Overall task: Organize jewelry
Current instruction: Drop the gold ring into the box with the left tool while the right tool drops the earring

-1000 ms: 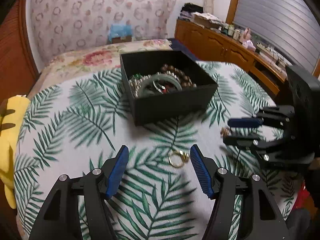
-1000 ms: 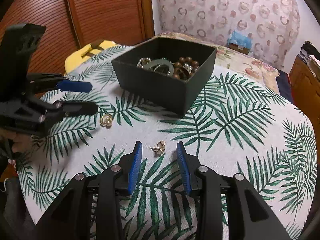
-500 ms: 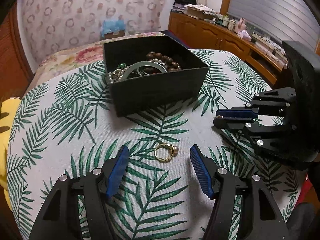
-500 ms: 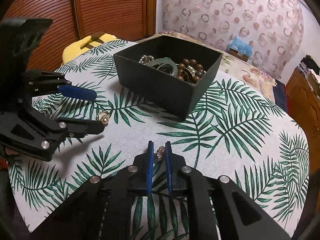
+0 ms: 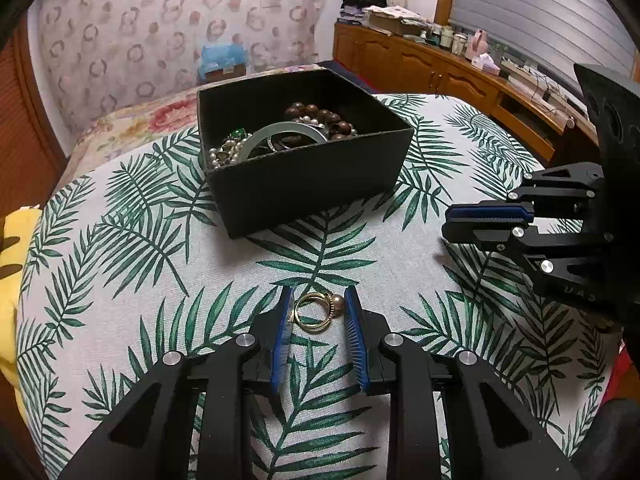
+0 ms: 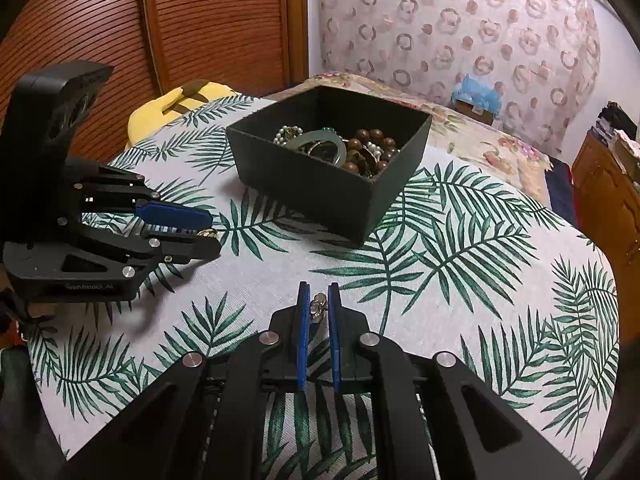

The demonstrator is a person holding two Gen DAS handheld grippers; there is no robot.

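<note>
left gripper [image 5: 318, 306], marked "genrobot ai", has just been closing; its jaws now press a gold ring [image 5: 316, 312] lying on the leaf-print cloth [image 5: 120, 240]. right gripper [image 6: 318, 304] pinches a small earring [image 6: 318, 306]. black box [image 5: 312, 184] of jewelry sits beyond.

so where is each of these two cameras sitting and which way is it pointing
Left wrist: sits on the left gripper, looking forward and down past its fingers at a gold ring on the leaf-print cloth; the right gripper shows at right.
Right wrist: sits on the right gripper, angled down at a small earring; the left gripper shows at left.
Shared: both see the black box of jewelry.
</note>
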